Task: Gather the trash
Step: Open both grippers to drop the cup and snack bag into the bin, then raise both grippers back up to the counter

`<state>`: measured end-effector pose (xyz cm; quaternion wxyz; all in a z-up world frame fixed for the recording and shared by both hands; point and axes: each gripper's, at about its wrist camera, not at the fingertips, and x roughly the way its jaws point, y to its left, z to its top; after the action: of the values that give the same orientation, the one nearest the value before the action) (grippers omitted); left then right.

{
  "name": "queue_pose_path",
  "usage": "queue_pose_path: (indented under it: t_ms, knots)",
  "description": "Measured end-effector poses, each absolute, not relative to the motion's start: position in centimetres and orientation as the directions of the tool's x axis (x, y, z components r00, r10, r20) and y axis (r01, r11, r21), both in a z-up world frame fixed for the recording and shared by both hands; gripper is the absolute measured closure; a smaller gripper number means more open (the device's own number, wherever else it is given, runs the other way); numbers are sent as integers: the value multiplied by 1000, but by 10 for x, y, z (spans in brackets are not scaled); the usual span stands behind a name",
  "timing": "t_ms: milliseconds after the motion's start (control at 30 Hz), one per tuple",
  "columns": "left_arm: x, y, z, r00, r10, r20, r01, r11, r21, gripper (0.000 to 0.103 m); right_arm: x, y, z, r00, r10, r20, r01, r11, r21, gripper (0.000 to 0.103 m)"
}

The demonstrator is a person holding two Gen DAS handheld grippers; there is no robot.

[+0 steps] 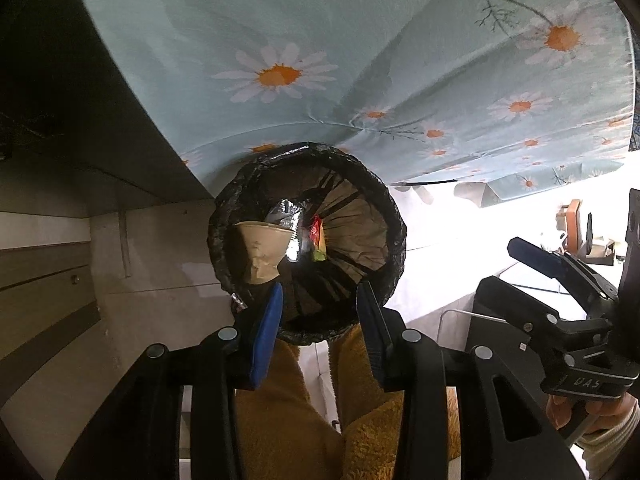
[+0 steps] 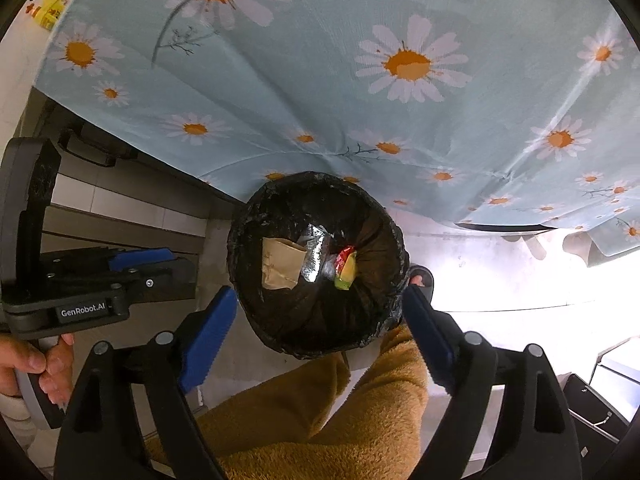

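Down below both claws sits a round bin lined with a black bag [image 1: 308,240], standing on the pale floor [image 1: 160,248] just at the edge of a table draped in a light blue daisy cloth [image 1: 320,40]; the cloth hides the table itself and overhangs the far rim of the bin. Inside the bin lie a crumpled brown paper piece [image 1: 262,252] toward nine o'clock, a shiny silver wrapper [image 1: 286,212] near the middle, and a red and green wrapper [image 1: 318,240] just past it toward three o'clock; what these wrappers once held is impossible to read. The left claw [image 1: 320,300] hangs over the near rim with its blue pads [image 1: 266,336] a narrow gap apart and nothing between them. The right claw [image 2: 320,312] points down over the same bin, its blue fingers [image 2: 206,336] spread wide, one on each side of the rim, empty. From the right wrist view the left claw shows side-on at nine o'clock, gripped by a hand [image 2: 28,364] that is partly cut off. Mustard fleece trouser legs [image 2: 320,408] fill six o'clock, and a toe in a dark slipper [image 2: 420,278] peeks out beside the bin. Toward three o'clock the floor washes out in glare, and things there are too bright to make out.
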<state>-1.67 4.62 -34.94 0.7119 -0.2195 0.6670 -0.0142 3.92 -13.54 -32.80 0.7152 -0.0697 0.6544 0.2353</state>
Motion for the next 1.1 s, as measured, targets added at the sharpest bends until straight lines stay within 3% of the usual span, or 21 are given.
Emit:
queue_pose_path:
  t_ms: [133,367,833,867,900,933,1100]
  knots:
    - [-21,47,-338,125,-302,-945,-258,910,-324,66,34,-139,-315,54,256,-965,-414,886,211,11]
    - [-29,53,-303,189,-277,-942,-239,918,-317,66,26,-145,-282,134,227,-965,-399,903,157,11]
    - [-38,54,-215,362,-262,-894,-135,935,-329,66,9,-152,-174,289,372,-882,-434,872,225,9]
    - [-38,55,-211,368,-266,-891,-133,933,-334,64,10,-154,-164,319,379,-869,-434,873,222,9]
    - [-38,55,-205,375,-275,-885,-125,931,-343,53,11,-155,-157,339,384,-859,-435,874,219,9]
    - [-37,55,-200,387,-278,-879,-118,931,-346,48,13,-156,-149,364,388,-846,-433,875,216,9]
    - [-29,56,-177,437,-253,-863,-114,936,-332,46,32,-160,-119,442,403,-802,-449,873,191,9]
